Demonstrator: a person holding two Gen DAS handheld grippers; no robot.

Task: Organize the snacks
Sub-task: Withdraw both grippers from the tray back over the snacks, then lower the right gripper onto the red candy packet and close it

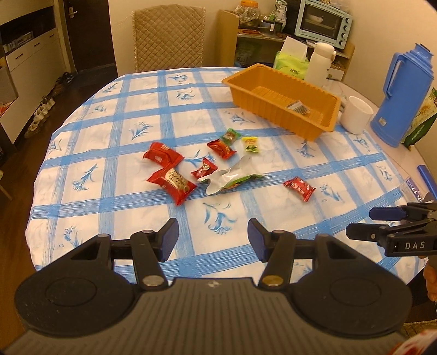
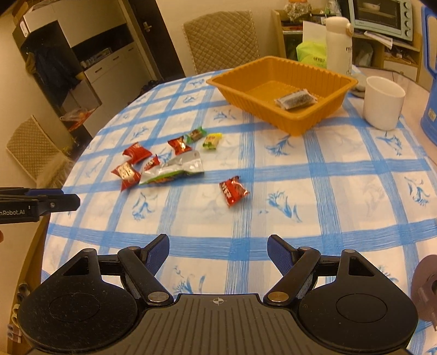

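my right gripper (image 2: 218,252), jaws apart and empty, is nearer the lone crinkly red foil snack packet (image 2: 233,190) toward the table's near edge; my left gripper (image 1: 213,240) is also apart.

Warm yellowish light fills the room. A round desk (image 1: 82,174) wears a blue-checked white cloth. Behind its far edge stands a chair (image 1: 168,38) with a quilted beige cover against a cream wall (image 1: 120,32). To the left, dark wooden floor (image 1: 19,163), white cabinets (image 1: 30,71) and a dark door (image 1: 90,30). At the far right corner, a wooden shelf (image 1: 262,41) carries a pale-blue toaster oven (image 1: 322,23).
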